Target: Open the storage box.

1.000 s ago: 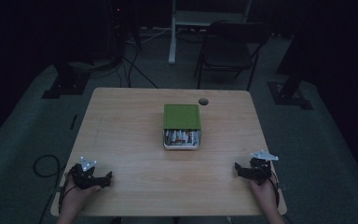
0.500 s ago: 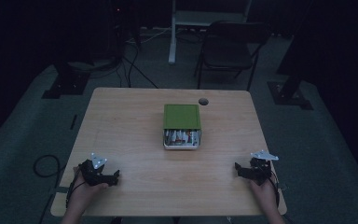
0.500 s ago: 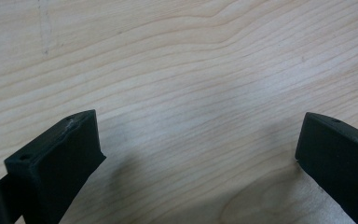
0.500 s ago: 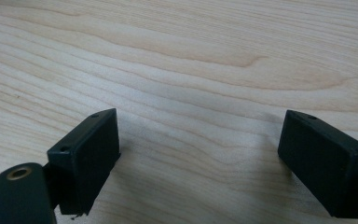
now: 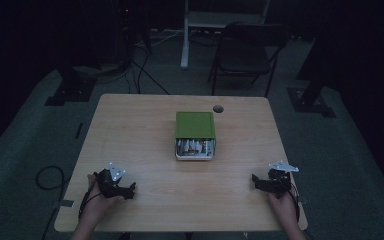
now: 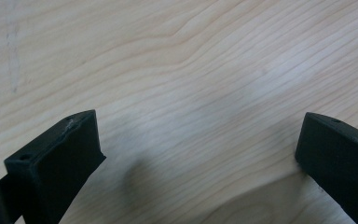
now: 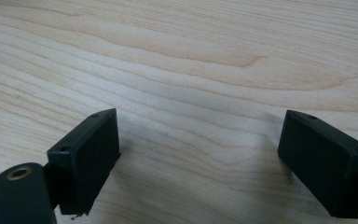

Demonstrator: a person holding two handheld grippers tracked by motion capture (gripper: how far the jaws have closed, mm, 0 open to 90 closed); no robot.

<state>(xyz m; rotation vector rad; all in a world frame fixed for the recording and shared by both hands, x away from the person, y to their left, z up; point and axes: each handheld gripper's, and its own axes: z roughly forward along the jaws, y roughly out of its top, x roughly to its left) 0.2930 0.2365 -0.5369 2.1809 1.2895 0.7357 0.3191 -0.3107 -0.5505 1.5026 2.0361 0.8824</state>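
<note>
Left claw [image 5: 128, 189] shifted inward; green box [image 5: 195, 125] well apart.

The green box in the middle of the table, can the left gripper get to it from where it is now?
Probably yes: bare table lies between the left gripper and the green box, and its jaws stand open.
</note>
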